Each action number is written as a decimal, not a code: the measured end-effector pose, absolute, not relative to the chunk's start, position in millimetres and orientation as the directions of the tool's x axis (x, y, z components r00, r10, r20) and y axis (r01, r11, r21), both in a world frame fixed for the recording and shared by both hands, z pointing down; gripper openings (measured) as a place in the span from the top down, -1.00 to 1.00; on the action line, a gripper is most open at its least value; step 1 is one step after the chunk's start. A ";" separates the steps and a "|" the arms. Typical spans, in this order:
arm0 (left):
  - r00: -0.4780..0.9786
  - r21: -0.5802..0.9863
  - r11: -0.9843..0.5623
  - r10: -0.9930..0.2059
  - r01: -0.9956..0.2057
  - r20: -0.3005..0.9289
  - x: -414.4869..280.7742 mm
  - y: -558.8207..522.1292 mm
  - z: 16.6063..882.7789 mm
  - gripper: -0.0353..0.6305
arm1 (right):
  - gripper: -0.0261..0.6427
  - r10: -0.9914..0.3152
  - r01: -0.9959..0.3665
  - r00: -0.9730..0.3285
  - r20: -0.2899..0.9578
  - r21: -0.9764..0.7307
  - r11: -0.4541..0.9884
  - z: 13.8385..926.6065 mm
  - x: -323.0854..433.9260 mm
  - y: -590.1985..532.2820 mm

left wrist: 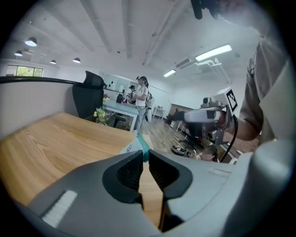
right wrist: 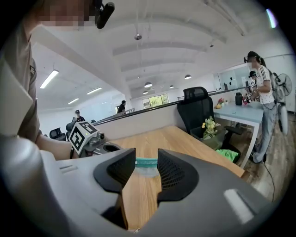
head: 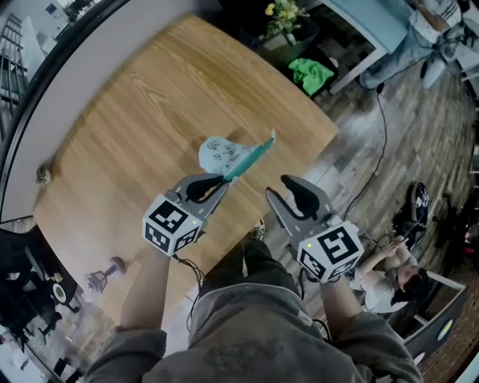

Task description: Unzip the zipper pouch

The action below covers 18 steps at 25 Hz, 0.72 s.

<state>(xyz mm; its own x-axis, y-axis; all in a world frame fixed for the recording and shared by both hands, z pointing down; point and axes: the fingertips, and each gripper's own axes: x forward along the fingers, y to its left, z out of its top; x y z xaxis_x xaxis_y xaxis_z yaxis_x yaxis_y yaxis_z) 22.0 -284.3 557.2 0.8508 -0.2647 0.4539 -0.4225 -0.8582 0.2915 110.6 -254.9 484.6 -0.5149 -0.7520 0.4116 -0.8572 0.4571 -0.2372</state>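
Observation:
The zipper pouch (head: pixel 222 154) is pale with small prints and has a teal zipper band (head: pixel 251 156) along its top. It hangs above the wooden table (head: pixel 127 112), raised off the surface. My left gripper (head: pixel 218 183) is shut on the near end of the zipper band; in the left gripper view the pouch (left wrist: pixel 138 146) pokes out just past the narrow jaws of that gripper (left wrist: pixel 144 159). My right gripper (head: pixel 289 193) hovers to the right, off the table's edge, open and empty. In the right gripper view the pouch (right wrist: pixel 145 163) shows well beyond the parted jaws of that gripper (right wrist: pixel 147 169).
A small glass object (head: pixel 105 274) stands near the table's front left corner and a little item (head: pixel 43 174) lies at its left edge. Beyond the table are a potted plant (head: pixel 284 19), a green cloth (head: pixel 310 75), a floor cable and a seated person (head: pixel 397 271).

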 end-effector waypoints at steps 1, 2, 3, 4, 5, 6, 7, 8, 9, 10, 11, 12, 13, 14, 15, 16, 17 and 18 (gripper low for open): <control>0.852 0.291 -0.852 -0.284 -0.435 0.440 20.2 -283.8 544.2 0.77 | 0.45 -0.755 -0.854 -0.520 0.400 -0.229 0.467 475.0 109.9 -254.9; 0.854 0.292 -0.847 -0.303 -0.445 0.424 18.4 -282.7 531.5 0.77 | 0.45 -0.756 -0.851 -0.525 0.390 -0.218 0.478 466.2 109.0 -254.9; 0.855 0.291 -0.842 -0.320 -0.454 0.408 16.3 -280.9 519.2 0.77 | 0.45 -0.757 -0.848 -0.529 0.383 -0.204 0.490 458.2 107.8 -254.5; 0.857 0.290 -0.838 -0.335 -0.461 0.392 14.0 -278.2 507.2 0.77 | 0.45 -0.757 -0.845 -0.533 0.377 -0.191 0.500 450.6 106.4 -253.7; 0.858 0.292 -0.835 -0.348 -0.467 0.377 11.6 -274.6 495.5 0.77 | 0.45 -0.757 -0.841 -0.538 0.370 -0.180 0.510 443.1 104.8 -252.3; 0.860 0.296 -0.830 -0.359 -0.472 0.362 9.3 -270.7 484.1 0.77 | 0.45 -0.757 -0.837 -0.544 0.363 -0.171 0.519 435.3 103.1 -250.6; 0.861 0.301 -0.826 -0.370 -0.477 0.348 7.0 -266.9 472.9 0.77 | 0.45 -0.756 -0.832 -0.551 0.353 -0.164 0.530 427.2 101.2 -249.0; 0.862 0.303 -0.822 -0.382 -0.482 0.334 4.8 -263.4 462.0 0.77 | 0.45 -0.755 -0.826 -0.559 0.342 -0.154 0.542 419.2 99.2 -247.4; 0.862 0.306 -0.818 -0.394 -0.488 0.320 2.3 -260.2 451.5 0.77 | 0.45 -0.753 -0.820 -0.568 0.332 -0.142 0.555 411.6 96.7 -245.9; 0.861 0.309 -0.812 -0.409 -0.495 0.304 -0.8 -257.5 441.2 0.77 | 0.45 -0.750 -0.812 -0.576 0.324 -0.126 0.569 404.6 93.7 -244.3; 0.858 0.311 -0.806 -0.425 -0.504 0.288 -4.5 -255.3 430.9 0.77 | 0.45 -0.746 -0.804 -0.586 0.317 -0.110 0.585 398.1 90.2 -242.4; 0.853 0.311 -0.798 -0.444 -0.515 0.273 -8.9 -253.9 420.9 0.77 | 0.45 -0.739 -0.793 -0.597 0.310 -0.095 0.601 392.0 86.1 -240.3; 0.845 0.308 -0.790 -0.465 -0.530 0.262 -13.8 -253.2 411.4 0.77 | 0.45 -0.730 -0.781 -0.613 0.303 -0.087 0.619 386.1 81.7 -238.2; 0.835 0.303 -0.780 -0.487 -0.547 0.255 -18.7 -253.3 402.9 0.77 | 0.45 -0.717 -0.765 -0.632 0.294 -0.091 0.637 380.6 77.1 -236.0; 0.825 0.301 -0.769 -0.508 -0.564 0.249 -23.2 -253.8 395.8 0.77 | 0.45 -0.702 -0.749 -0.654 0.282 -0.108 0.654 375.9 72.7 -233.9; 0.815 0.301 -0.757 -0.526 -0.580 0.244 -26.9 -254.1 390.1 0.77 | 0.45 -0.686 -0.732 -0.676 0.269 -0.135 0.668 372.3 68.8 -232.1; 0.806 0.303 -0.747 -0.541 -0.591 0.239 -29.8 -254.1 385.8 0.77 | 0.45 -0.673 -0.717 -0.694 0.256 -0.164 0.677 370.0 65.4 -230.8; 0.800 0.303 -0.740 -0.553 -0.600 0.234 -32.4 -253.7 382.5 0.77 | 0.45 -0.663 -0.705 -0.708 0.245 -0.188 0.684 368.6 61.9 -230.0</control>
